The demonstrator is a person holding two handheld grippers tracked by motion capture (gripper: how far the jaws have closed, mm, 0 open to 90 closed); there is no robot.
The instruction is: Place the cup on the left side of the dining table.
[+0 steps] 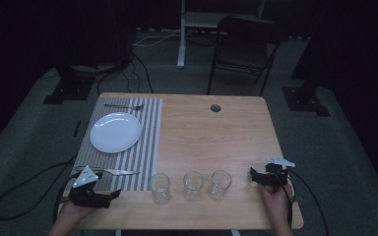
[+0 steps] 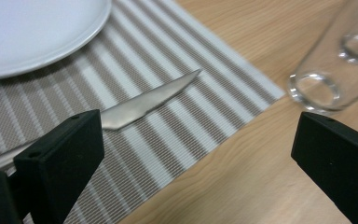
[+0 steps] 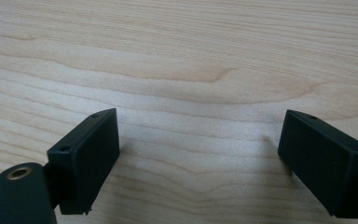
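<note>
On the left of the wooden table (image 1: 211,142) lies a grey-and-white striped placemat (image 1: 147,147). A white plate (image 1: 115,132) sits on it, with a fork (image 1: 124,106) beyond it and a knife (image 1: 113,171) along the mat's near edge. Three clear glasses (image 1: 160,188) (image 1: 193,185) (image 1: 220,184) stand upright in a row near the front edge. My left gripper (image 1: 109,195) is open at the front left, just short of the knife (image 2: 144,102). At the front right my right gripper (image 1: 256,177) is open over bare wood (image 3: 177,60), right of the glasses.
In the left gripper view (image 2: 198,163) the plate's rim (image 2: 28,32), the mat's corner (image 2: 177,126) and the nearest glass (image 2: 326,70) lie ahead. A round cable hole (image 1: 215,107) is at the table's back. A dark chair (image 1: 243,44) stands beyond the table.
</note>
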